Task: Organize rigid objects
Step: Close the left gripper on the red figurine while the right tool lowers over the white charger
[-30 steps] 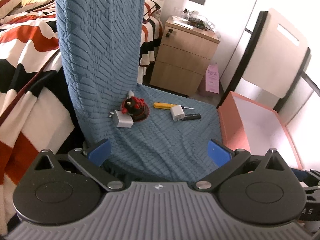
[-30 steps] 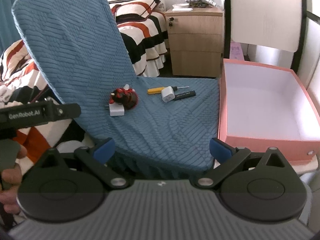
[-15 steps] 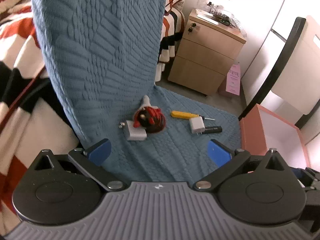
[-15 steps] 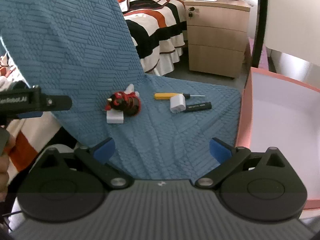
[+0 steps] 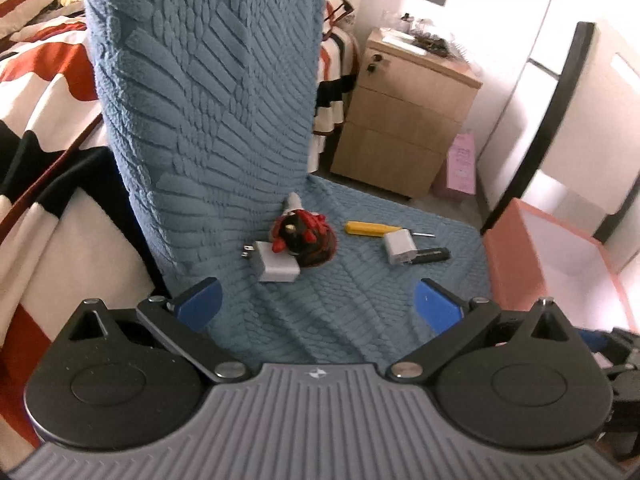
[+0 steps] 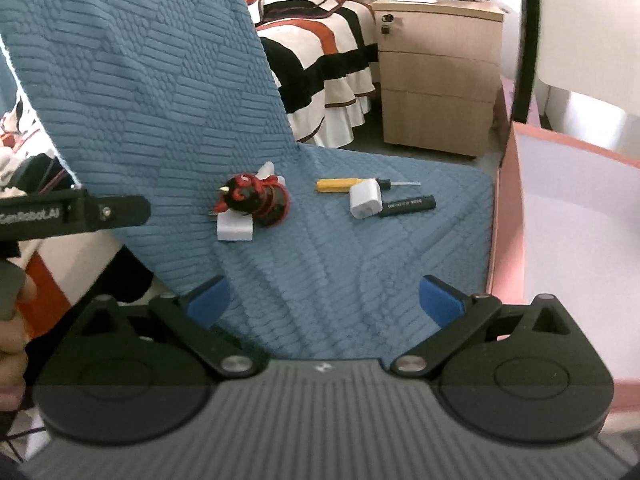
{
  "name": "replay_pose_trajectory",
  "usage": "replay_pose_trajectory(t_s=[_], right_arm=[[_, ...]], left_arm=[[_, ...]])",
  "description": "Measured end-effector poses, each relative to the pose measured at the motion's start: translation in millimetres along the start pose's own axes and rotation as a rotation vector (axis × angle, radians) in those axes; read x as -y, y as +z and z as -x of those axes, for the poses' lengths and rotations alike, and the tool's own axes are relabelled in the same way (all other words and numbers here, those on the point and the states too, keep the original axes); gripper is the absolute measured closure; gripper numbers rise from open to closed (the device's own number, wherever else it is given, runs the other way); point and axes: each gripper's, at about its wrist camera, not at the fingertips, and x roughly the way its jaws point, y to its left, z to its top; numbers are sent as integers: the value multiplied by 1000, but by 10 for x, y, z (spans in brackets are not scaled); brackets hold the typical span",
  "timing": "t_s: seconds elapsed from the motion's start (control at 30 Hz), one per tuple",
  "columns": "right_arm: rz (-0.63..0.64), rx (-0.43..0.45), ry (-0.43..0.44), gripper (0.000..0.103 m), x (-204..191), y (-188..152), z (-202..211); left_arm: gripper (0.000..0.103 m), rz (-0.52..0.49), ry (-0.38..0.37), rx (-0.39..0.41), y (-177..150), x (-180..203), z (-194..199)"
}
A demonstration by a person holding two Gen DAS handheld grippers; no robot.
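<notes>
On the blue-covered chair seat point(image 5: 320, 300) point(image 6: 320, 272) lie a black-and-red figurine point(image 5: 304, 234) point(image 6: 256, 200), a white plug charger point(image 5: 274, 266) point(image 6: 235, 229) beside it, a yellow screwdriver point(image 5: 366, 228) point(image 6: 336, 185), a small white charger cube point(image 5: 399, 246) point(image 6: 365, 200) and a black marker point(image 5: 430, 256) point(image 6: 408, 205). My left gripper point(image 5: 318, 306) hangs open in front of the seat, nothing between its blue pads. My right gripper point(image 6: 326, 300) is open too, near the seat's front edge. A pink box point(image 5: 520, 248) point(image 6: 504, 208) stands right of the chair.
A wooden bedside cabinet point(image 5: 404, 120) point(image 6: 438, 76) stands behind the chair. A striped bed point(image 5: 40, 92) point(image 6: 320, 48) lies to the left and behind. A second chair's back point(image 5: 576, 100) rises at the right. A person's hand point(image 6: 12, 320) holds the left gripper's body point(image 6: 72, 214).
Both grippers have moved closer to the seat, so the objects look larger. The objects themselves have not moved, and both grippers stay open.
</notes>
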Motion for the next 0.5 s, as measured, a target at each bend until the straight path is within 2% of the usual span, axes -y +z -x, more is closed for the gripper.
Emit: replay_pose_trajectory(t_s=[0.27, 0.5], right_arm=[[-2, 42, 11, 1, 19, -197, 307], [38, 31, -5, 1, 47, -135, 180]], left_arm=[[0, -13, -35, 15, -137, 136, 107], [0, -29, -16, 23, -154, 191, -37]])
